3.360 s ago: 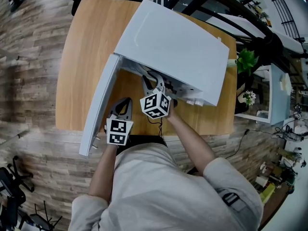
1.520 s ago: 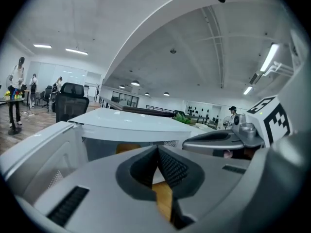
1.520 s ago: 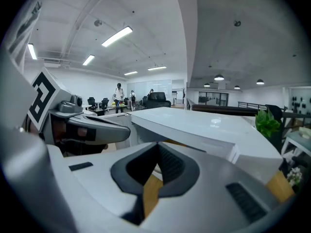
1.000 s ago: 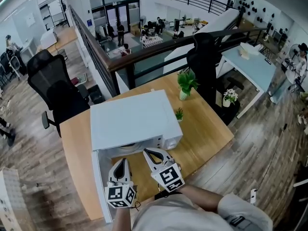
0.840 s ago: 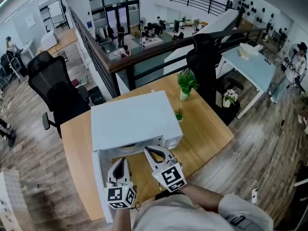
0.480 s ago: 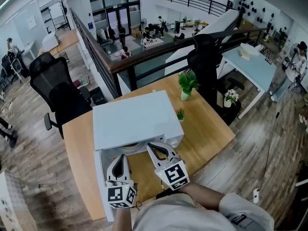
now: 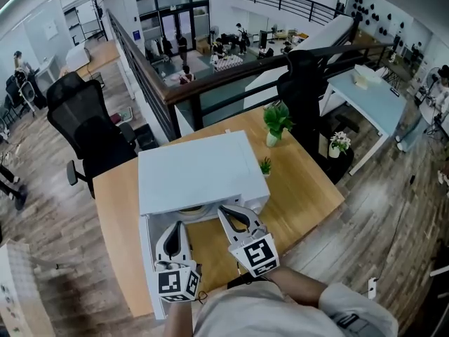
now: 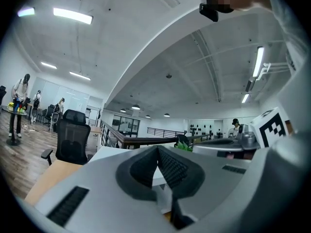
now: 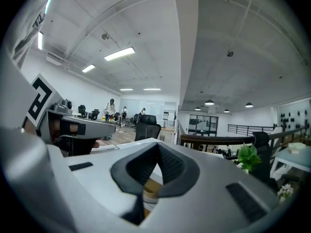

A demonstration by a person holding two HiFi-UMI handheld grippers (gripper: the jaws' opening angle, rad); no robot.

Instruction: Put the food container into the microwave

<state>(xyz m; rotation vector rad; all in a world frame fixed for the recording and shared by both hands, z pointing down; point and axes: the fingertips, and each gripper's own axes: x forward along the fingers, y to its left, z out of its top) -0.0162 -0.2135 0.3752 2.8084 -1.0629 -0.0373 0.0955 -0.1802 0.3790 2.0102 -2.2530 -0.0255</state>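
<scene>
The white microwave [image 7: 196, 174] stands on the wooden table [image 7: 302, 188], its door [image 7: 145, 265] swung open to the left. Under the front edge of its top a pale round rim [image 7: 191, 211] shows inside the cavity; I cannot tell whether it is the food container or the turntable. My left gripper [image 7: 177, 225] [image 8: 158, 152] hovers in front of the opening, jaws closed together and empty. My right gripper [image 7: 222, 209] [image 9: 158, 147] points at the opening's right side, also shut on nothing.
A potted plant [image 7: 277, 121] and a tiny one [image 7: 265, 166] stand on the table right of the microwave. A black office chair [image 7: 88, 121] is behind the table's left. A railing [image 7: 231, 72] runs behind, and a pale desk [image 7: 365, 90] stands far right.
The head view lifted from looking straight down, when the right gripper reached into the microwave opening. Over the last second both grippers hold nearly still in front of the opening.
</scene>
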